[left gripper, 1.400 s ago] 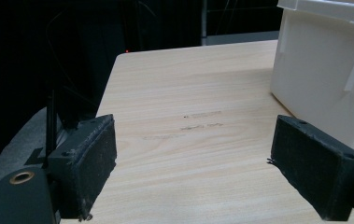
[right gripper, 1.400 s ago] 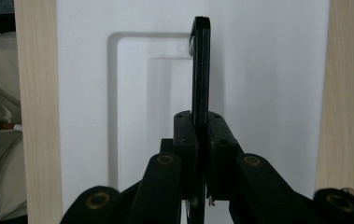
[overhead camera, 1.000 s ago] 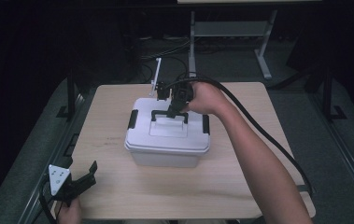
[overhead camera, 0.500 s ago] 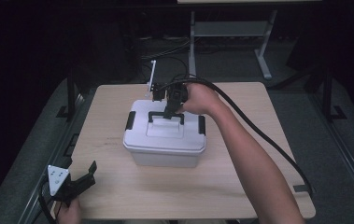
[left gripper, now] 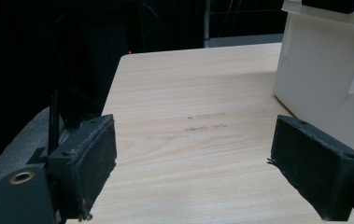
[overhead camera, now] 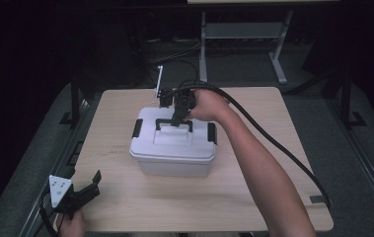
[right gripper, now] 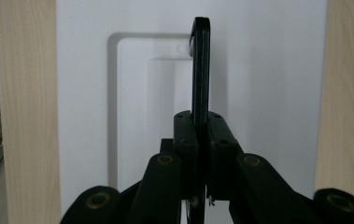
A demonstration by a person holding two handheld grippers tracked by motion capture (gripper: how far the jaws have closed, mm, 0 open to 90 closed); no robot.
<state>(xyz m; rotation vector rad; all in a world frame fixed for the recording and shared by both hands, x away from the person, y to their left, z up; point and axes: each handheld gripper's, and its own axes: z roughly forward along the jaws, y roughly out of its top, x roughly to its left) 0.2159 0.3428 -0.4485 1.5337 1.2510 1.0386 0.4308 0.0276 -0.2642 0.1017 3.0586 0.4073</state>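
Note:
A white plastic box (overhead camera: 172, 160) with black side latches stands in the middle of the wooden table (overhead camera: 125, 207). Its black carry handle (overhead camera: 174, 123) is raised above the lid (right gripper: 268, 93). My right gripper (overhead camera: 178, 115) points down onto the lid and is shut on the handle (right gripper: 201, 65), which runs straight up between its jaws. My left gripper (overhead camera: 93, 185) rests at the table's near left corner, open and empty, jaws wide apart (left gripper: 193, 163). The box's side wall (left gripper: 324, 84) stands off to its right.
A cable (overhead camera: 273, 143) trails from the right gripper across the table to its near right edge. A thin white upright piece (overhead camera: 159, 79) stands at the table's far edge behind the box. Dark floor and a metal frame (overhead camera: 243, 34) lie beyond.
The box has shifted slightly toward the left with the right gripper holding its handle. The left gripper has stayed in place.

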